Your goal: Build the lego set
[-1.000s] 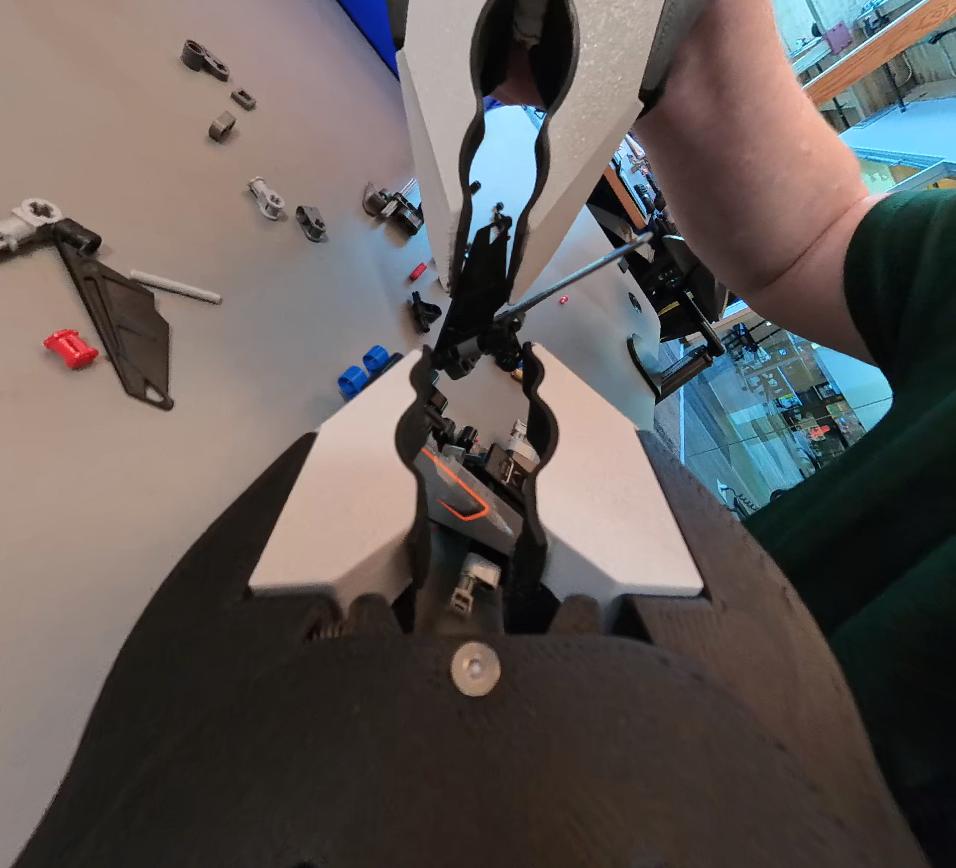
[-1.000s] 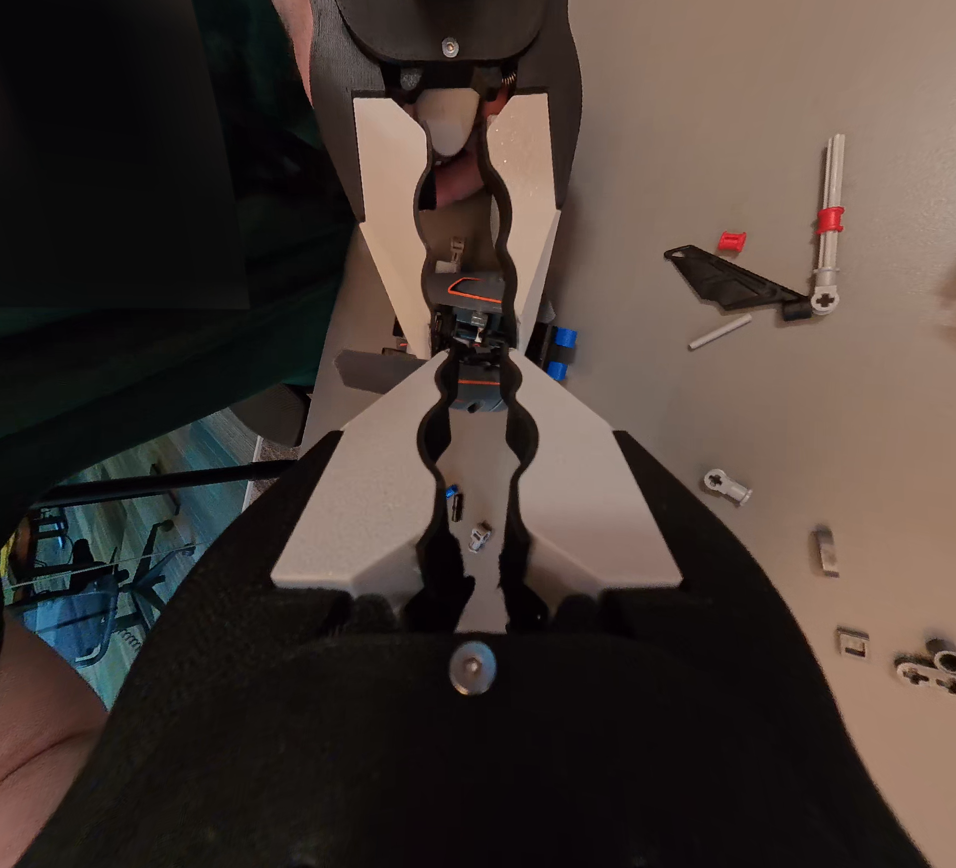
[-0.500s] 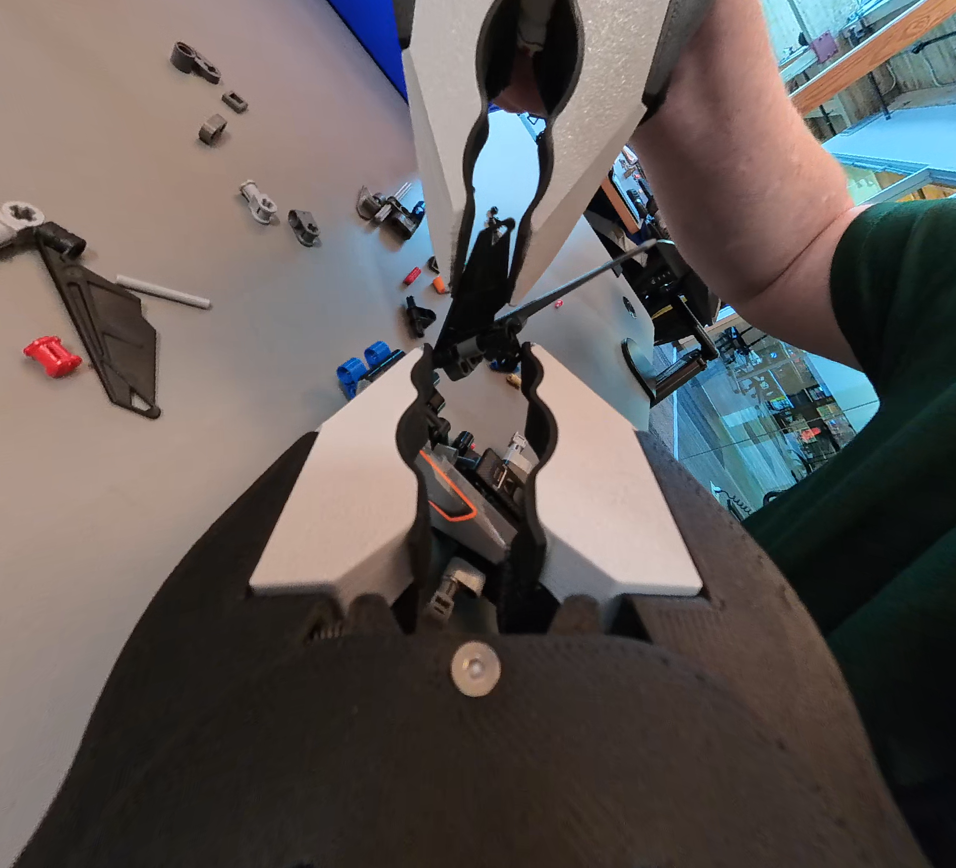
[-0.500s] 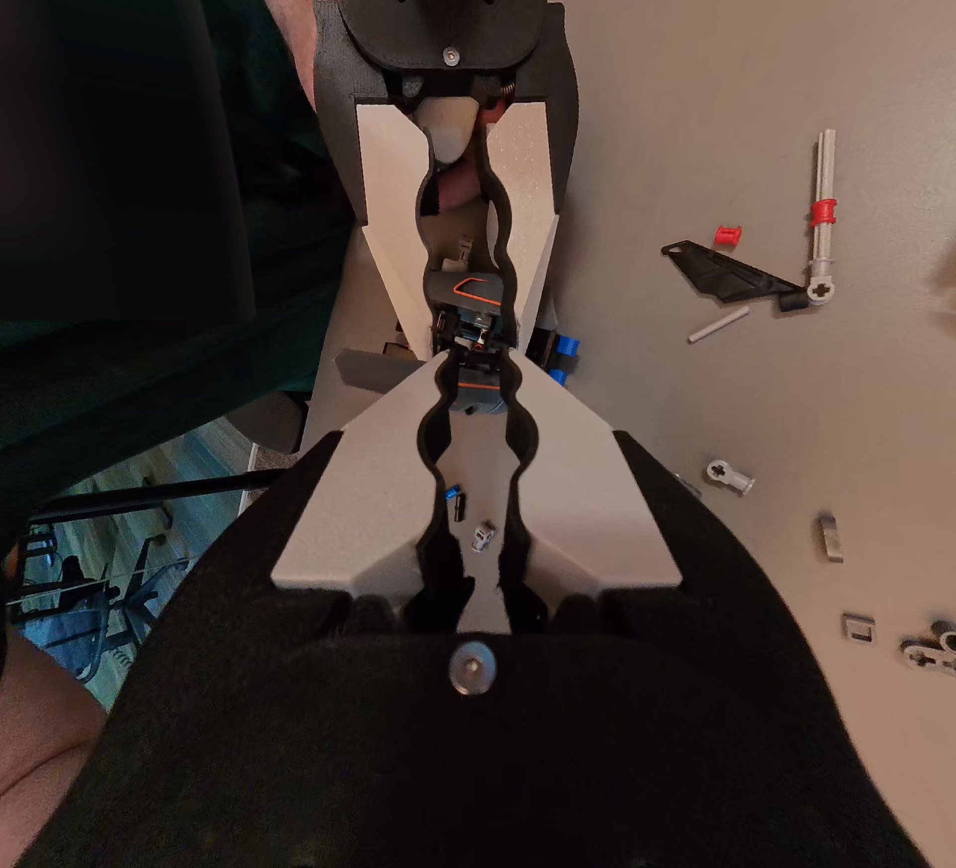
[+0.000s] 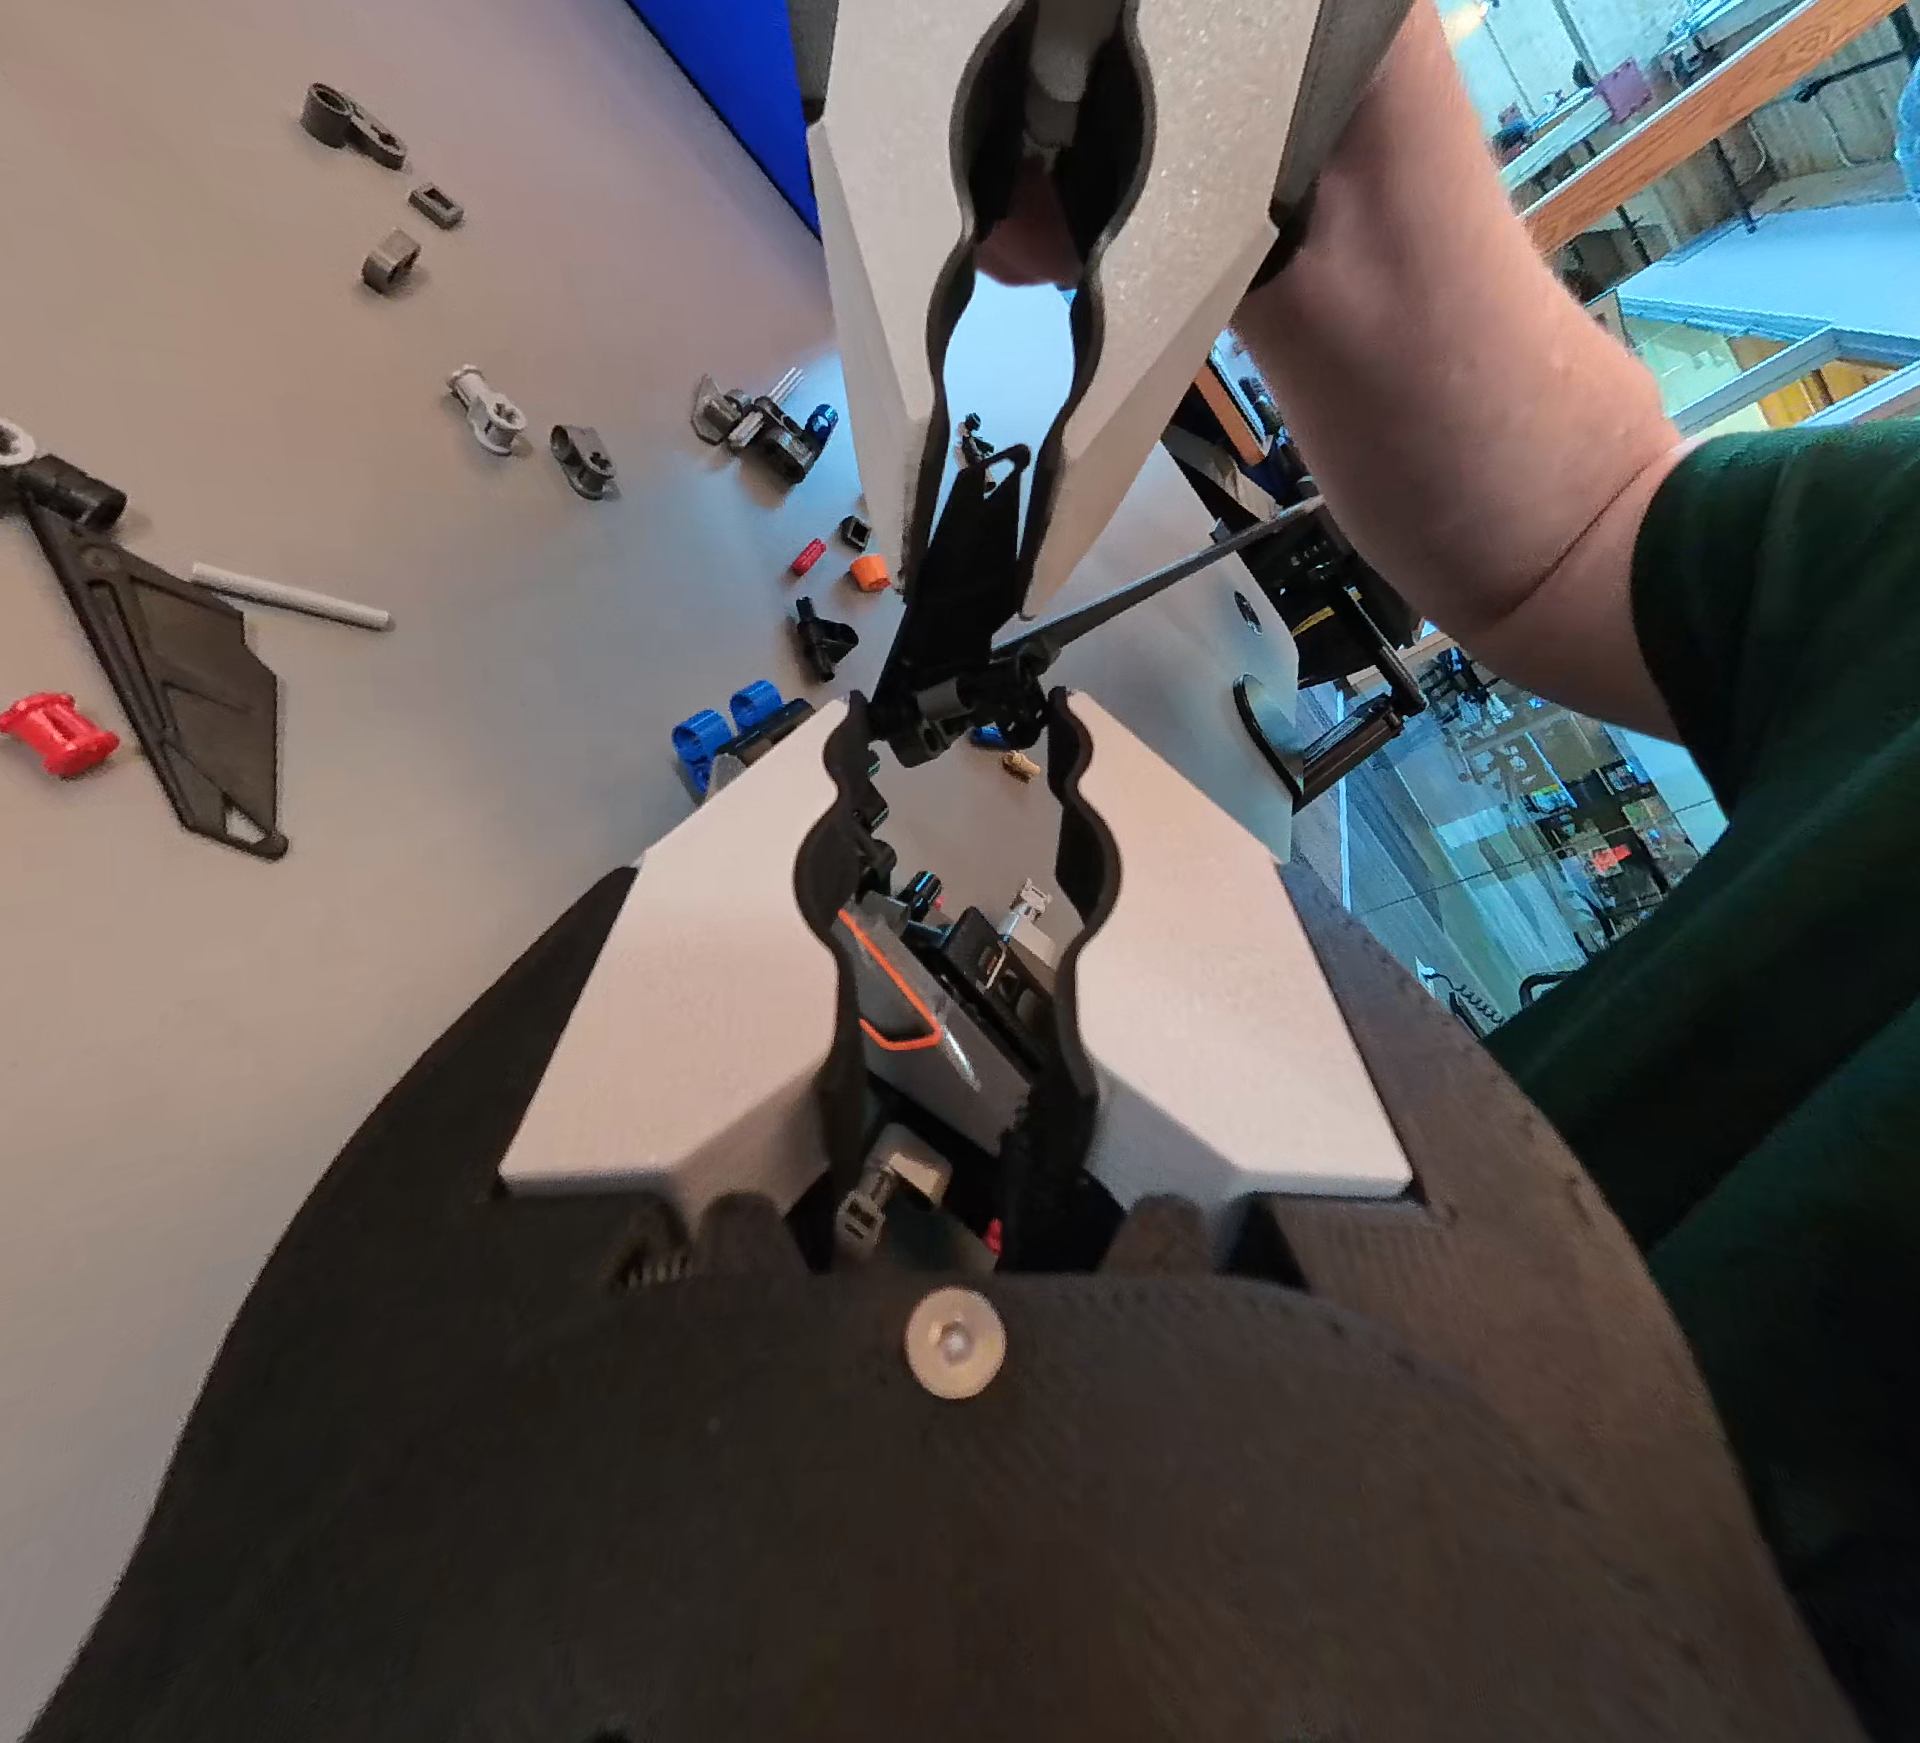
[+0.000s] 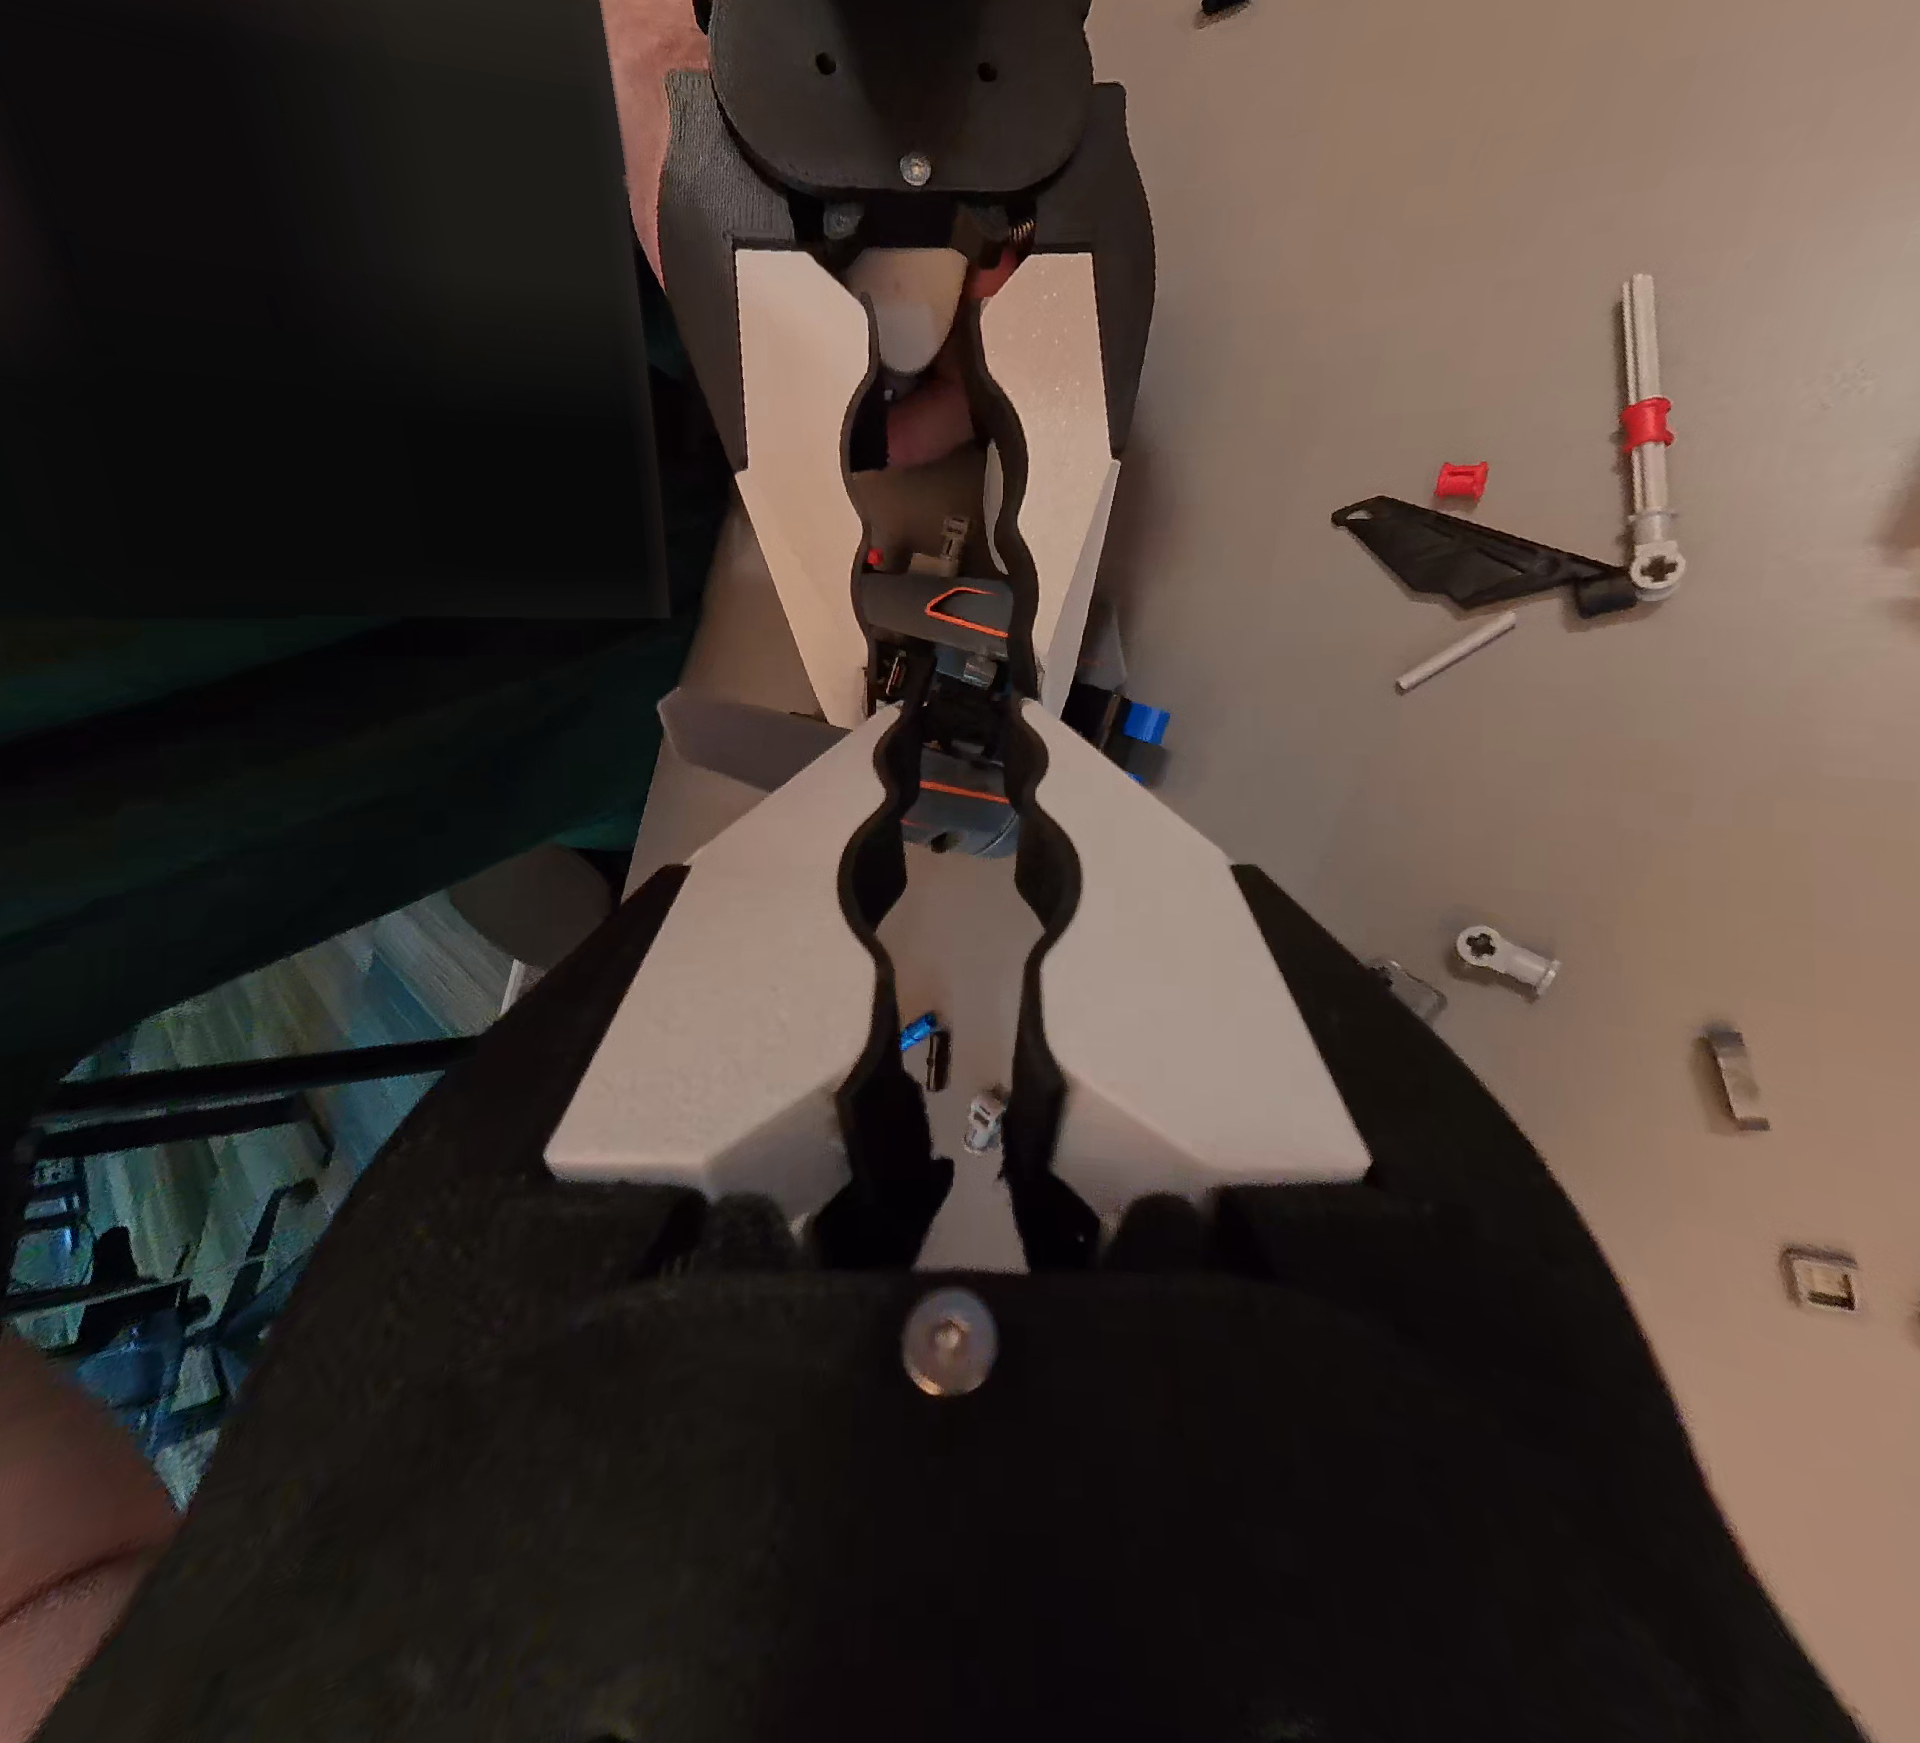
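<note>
My left gripper (image 5: 956, 717) is shut on the lego assembly (image 5: 935, 997), a grey body with an orange line and black parts that sits deep between its fingers. My right gripper (image 5: 971, 561) comes in from above, shut on a black wing panel (image 5: 966, 550) whose lower end meets the assembly's black front end (image 5: 951, 696). In the right wrist view my right gripper (image 6: 961, 722) is tip to tip with the left gripper (image 6: 951, 675), and the assembly (image 6: 940, 607) shows between the left fingers. Both are held above the grey table (image 5: 468, 810).
Loose parts lie on the table: a second black wing panel (image 6: 1475, 550) joined to a long grey axle with a red bush (image 6: 1647, 436), a red bush (image 5: 57, 732), a short white axle (image 5: 291, 597), blue pieces (image 5: 727, 722), an orange piece (image 5: 868, 571) and grey connectors (image 5: 488, 410). A person's arm (image 5: 1455, 405) is at the right. The grippers are tip to tip, or close to it. Both grippers' tips are roughly 9 centimeters from the short white axle (image 5: 291, 597). Seen from the right wrist view (image 6: 1457, 647) as well.
Both grippers stay shut and tip to tip. The pair has shifted slightly over the table, and the left gripper sits a little lower in the right wrist view.
</note>
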Tool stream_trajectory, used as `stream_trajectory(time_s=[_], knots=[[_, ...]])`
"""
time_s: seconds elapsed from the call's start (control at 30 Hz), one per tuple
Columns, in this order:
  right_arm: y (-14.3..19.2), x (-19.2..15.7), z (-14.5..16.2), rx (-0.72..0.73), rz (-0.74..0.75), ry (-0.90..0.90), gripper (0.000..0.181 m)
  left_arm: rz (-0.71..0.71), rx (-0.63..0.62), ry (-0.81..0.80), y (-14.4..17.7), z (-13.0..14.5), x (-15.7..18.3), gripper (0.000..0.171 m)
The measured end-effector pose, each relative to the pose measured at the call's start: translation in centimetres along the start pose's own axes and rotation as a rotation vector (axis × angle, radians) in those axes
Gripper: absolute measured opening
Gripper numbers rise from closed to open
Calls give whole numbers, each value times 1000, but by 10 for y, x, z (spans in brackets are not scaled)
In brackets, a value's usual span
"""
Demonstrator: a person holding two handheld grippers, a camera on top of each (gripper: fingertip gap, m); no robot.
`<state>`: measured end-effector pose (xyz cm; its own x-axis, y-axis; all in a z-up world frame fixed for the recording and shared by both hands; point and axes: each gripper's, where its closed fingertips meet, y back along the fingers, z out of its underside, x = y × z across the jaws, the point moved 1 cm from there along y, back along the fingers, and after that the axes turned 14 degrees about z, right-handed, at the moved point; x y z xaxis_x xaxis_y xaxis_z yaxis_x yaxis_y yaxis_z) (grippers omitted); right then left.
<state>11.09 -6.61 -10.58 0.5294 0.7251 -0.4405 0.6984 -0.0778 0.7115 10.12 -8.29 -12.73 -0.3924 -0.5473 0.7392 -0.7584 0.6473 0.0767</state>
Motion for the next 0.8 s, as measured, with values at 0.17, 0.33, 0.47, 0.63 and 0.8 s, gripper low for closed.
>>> stream_trajectory(time_s=[0.17, 0.33, 0.47, 0.63, 0.8], knots=[[0, 2, 1, 66, -1, -46, 13, 3, -1, 12, 0, 0, -1, 32], [1, 2, 2, 121, 10, -68, 13, 2, -1, 12, -1, 0, -1, 32], [2, 1, 2, 163, 23, -66, 13, 2, 1, 7, -1, -1, -1, 32], [2, 0, -1, 210, 32, -57, 13, 4, 3, -5, -1, -1, 0, 32], [2, -2, -2, 224, 29, -39, 13, -5, -1, -29, 1, -2, 1, 32]])
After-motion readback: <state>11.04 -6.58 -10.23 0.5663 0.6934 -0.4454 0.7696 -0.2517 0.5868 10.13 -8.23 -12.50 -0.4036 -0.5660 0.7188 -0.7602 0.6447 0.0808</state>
